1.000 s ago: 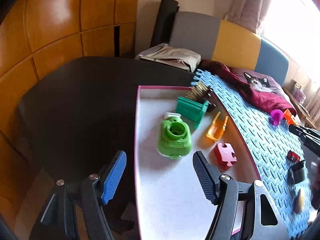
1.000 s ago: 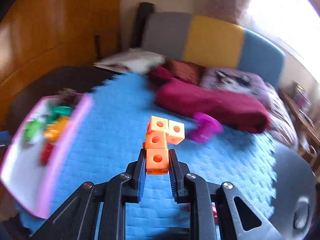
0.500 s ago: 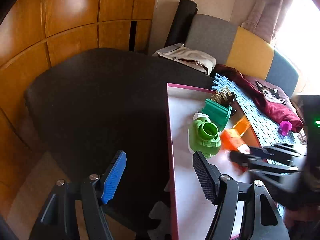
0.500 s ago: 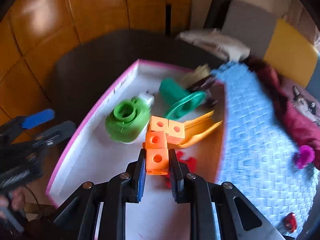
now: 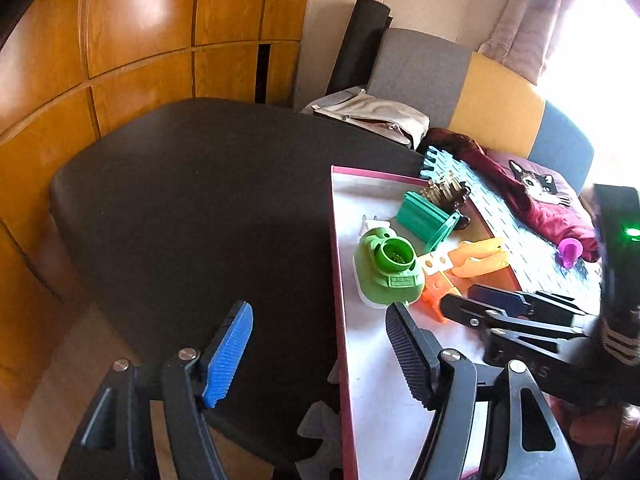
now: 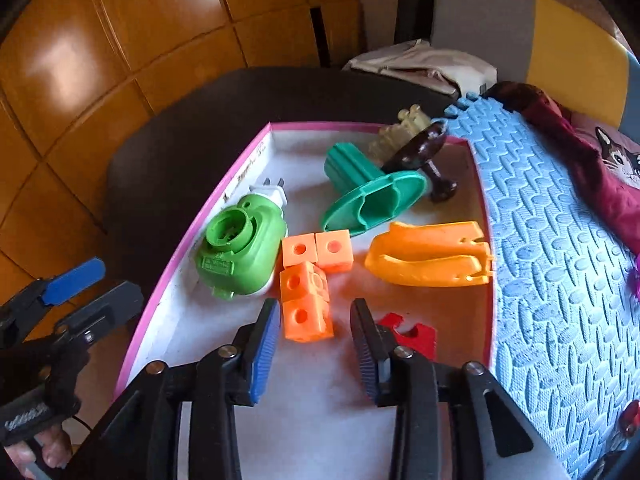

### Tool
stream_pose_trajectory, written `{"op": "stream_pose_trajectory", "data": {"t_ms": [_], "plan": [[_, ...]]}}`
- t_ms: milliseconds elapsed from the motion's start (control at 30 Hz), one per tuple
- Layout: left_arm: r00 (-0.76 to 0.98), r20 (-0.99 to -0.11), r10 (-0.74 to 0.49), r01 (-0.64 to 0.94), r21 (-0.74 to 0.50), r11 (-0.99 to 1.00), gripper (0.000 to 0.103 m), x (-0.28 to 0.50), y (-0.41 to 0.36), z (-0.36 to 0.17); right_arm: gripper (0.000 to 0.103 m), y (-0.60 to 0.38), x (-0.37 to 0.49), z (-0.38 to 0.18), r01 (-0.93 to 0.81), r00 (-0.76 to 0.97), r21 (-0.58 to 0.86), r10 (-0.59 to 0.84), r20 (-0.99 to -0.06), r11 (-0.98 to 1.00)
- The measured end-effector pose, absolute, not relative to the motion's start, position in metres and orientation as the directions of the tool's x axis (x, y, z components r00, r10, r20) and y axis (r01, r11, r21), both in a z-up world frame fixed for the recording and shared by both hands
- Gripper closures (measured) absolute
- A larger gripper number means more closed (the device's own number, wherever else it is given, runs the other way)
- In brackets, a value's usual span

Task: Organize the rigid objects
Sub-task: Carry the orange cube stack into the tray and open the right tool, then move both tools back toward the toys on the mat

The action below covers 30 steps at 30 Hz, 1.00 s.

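An orange piece made of joined cubes [image 6: 306,280] lies on the white floor of the pink-rimmed tray [image 6: 192,240], beside a green plug-shaped device [image 6: 240,256]. My right gripper [image 6: 315,308] straddles the nearest cube. Its jaws are opening, and a gap shows between the right pad and the cube. From the left wrist view the same cubes [image 5: 434,288] sit just ahead of the right gripper [image 5: 460,300]. My left gripper [image 5: 318,316] is open with nothing between its pads, hovering over the tray's left rim [image 5: 338,280].
The tray also holds a teal spool [image 6: 372,200], an orange scoop [image 6: 432,256], a red puzzle piece [image 6: 408,332] and a dark brown knob [image 6: 424,152]. A blue foam mat [image 6: 540,240] lies to the right with a magenta toy [image 5: 570,250]. A dark table [image 5: 200,200] lies to the left.
My right gripper carried the orange cubes from above the blue mat over to the tray, lowered them onto it and parted its jaws. The left gripper stayed open.
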<state>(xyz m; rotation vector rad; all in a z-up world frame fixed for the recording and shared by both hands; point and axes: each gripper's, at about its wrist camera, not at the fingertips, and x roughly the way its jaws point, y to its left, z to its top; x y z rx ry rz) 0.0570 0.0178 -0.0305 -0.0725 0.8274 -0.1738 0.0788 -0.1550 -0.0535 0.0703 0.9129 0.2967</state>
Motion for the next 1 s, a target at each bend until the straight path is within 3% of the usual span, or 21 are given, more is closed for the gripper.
{"op": "stream_pose_trajectory", "data": {"t_ms": [300, 1000], "plan": [[0.694, -0.699, -0.175, 0.156, -0.092, 0.984, 0.033, 0.048, 0.009, -0.019, 0.064, -0.173, 0.047, -0.034, -0.188, 0.667, 0.172, 0.254, -0.701, 0.967], [0.694, -0.689, -0.208, 0.267, -0.022, 0.963, 0.032, 0.038, -0.034, -0.013, 0.061, -0.290, -0.033, -0.026, 0.038, 0.729, 0.143, 0.070, -0.681, 0.989]]}}
